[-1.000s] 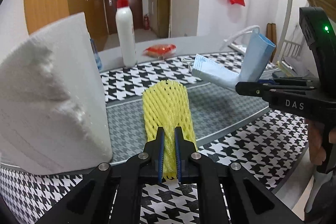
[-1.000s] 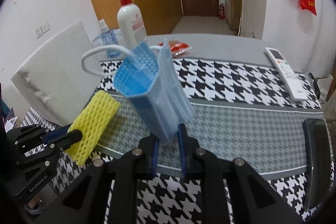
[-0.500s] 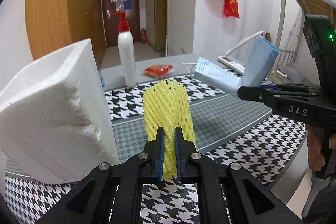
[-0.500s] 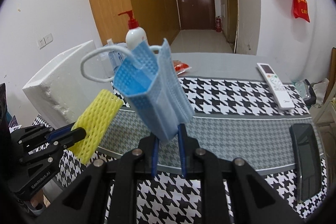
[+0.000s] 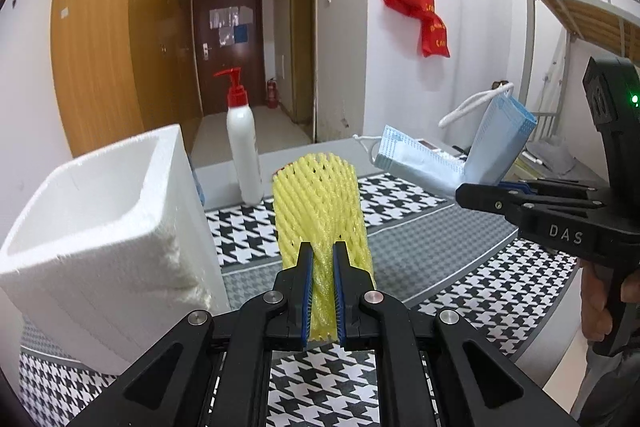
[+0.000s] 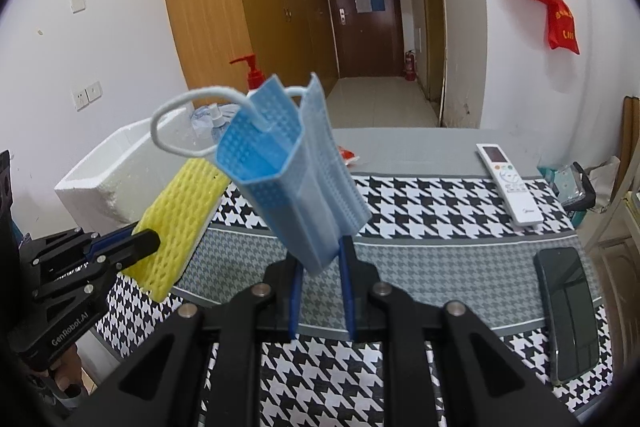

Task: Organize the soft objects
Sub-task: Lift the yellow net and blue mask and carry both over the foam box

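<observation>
My left gripper (image 5: 322, 259) is shut on a yellow foam net sleeve (image 5: 320, 207) and holds it in the air above the table. The sleeve also shows in the right wrist view (image 6: 182, 211), with the left gripper (image 6: 132, 243) at the lower left. My right gripper (image 6: 320, 255) is shut on a folded blue face mask (image 6: 288, 163), held up above the table. The mask (image 5: 472, 155) and the right gripper (image 5: 500, 193) appear at the right of the left wrist view. An open white foam box (image 5: 100, 227) stands to the left of the sleeve, its top level with it.
A white pump bottle with a red head (image 5: 242, 143) stands behind the box. A red packet (image 6: 346, 155), a white remote (image 6: 508, 183) and a black phone (image 6: 568, 307) lie on the houndstooth tablecloth (image 6: 420, 195). A small clear spray bottle (image 6: 210, 123) stands by the box (image 6: 116, 179).
Both grippers have risen with their objects. The box's open top has come into sight from the left wrist. The holds have not changed.
</observation>
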Demonstrator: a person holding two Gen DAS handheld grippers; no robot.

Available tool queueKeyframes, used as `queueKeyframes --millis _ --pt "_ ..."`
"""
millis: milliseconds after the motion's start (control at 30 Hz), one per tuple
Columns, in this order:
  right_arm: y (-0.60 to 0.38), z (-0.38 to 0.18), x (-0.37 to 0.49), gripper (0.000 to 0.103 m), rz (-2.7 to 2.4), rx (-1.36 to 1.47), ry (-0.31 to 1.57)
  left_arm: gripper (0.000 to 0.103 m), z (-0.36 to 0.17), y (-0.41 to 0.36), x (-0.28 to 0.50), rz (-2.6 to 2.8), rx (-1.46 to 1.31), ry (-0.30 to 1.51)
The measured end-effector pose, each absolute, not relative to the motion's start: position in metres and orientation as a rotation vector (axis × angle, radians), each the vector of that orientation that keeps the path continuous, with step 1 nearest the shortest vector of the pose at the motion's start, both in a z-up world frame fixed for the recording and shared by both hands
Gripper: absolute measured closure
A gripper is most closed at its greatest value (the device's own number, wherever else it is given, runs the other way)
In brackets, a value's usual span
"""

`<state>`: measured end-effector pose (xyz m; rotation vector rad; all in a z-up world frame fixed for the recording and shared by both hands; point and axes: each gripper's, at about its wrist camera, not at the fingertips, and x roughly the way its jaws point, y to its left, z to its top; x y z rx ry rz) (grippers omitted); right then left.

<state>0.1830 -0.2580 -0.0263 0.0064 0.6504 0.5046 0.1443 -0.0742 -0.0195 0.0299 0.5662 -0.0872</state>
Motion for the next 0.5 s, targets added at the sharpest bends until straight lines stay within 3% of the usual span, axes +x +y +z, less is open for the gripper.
queueKeyframes --millis 500 --pt "-0.254 -0.004 0.18 0.082 0.492 0.015 0.582 0.093 0.007 -0.07 0.154 -0.025 0.066 0.485"
